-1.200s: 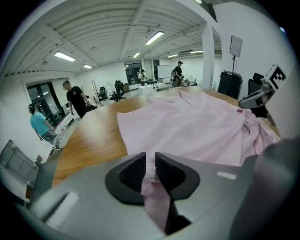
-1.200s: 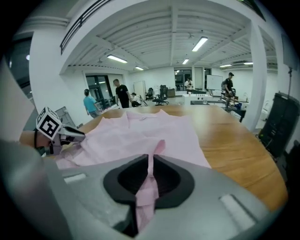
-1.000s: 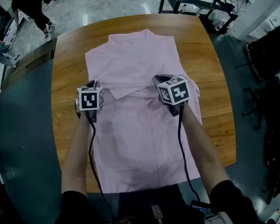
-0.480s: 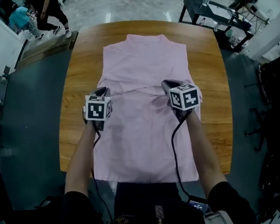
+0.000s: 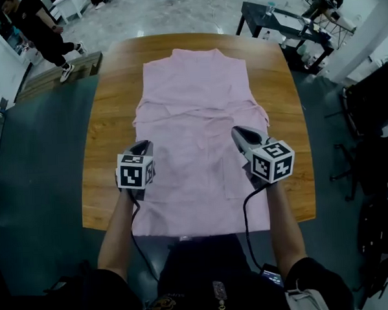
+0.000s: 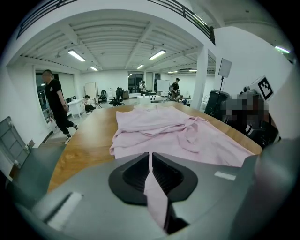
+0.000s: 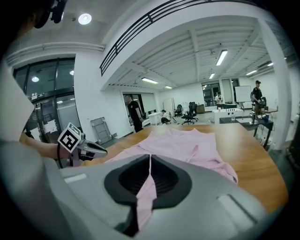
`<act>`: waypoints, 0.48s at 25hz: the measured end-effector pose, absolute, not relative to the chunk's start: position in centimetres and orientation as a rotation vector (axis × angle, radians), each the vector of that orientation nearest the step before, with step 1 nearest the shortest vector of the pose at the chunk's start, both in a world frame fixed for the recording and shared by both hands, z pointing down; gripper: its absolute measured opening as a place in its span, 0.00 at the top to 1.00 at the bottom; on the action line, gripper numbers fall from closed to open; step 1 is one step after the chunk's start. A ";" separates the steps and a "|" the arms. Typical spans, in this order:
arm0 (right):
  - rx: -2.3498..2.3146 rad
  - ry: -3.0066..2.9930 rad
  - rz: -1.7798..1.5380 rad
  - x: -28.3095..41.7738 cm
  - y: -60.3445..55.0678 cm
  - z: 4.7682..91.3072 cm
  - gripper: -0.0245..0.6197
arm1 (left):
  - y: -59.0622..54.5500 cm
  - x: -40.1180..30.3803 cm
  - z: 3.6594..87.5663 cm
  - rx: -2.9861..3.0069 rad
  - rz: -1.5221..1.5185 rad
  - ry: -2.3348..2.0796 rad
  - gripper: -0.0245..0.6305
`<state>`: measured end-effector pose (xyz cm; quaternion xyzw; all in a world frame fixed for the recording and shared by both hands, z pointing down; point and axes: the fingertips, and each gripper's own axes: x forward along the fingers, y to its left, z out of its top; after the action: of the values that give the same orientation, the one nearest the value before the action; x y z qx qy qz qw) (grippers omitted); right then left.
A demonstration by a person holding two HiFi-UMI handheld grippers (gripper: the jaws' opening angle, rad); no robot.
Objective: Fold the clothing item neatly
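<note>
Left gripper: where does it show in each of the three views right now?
Head view: the left gripper is at lower left, at the left edge of the pink shirt.
Left gripper view: bottom centre; its jaws have just been closing and pinch a fold of the pink shirt.
Right gripper view: far left, pointing right.
Shared landmark: the wooden table under the shirt.

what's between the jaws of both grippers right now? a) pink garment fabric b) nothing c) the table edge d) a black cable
a: the left gripper and right gripper each pinch a strip of the pink garment; the left jaws have just been closing on it.
</note>
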<state>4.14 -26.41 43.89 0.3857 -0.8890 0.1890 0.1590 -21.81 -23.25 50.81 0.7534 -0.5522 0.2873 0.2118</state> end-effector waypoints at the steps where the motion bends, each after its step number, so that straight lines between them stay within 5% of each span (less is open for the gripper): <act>1: 1.120 -2.530 0.537 4.5 -24.8 43.9 0.94 | -21.9 -21.9 50.9 2.095 0.791 -1.531 0.92; 12: 1.276 -2.416 0.498 7.7 -10.2 45.2 0.94 | -7.7 -22.5 50.9 2.124 0.683 -1.530 0.91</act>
<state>7.68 -10.21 45.18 0.4517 -0.8556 0.1764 0.1812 -22.46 -7.73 50.94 0.7666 -0.5521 0.2466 0.2161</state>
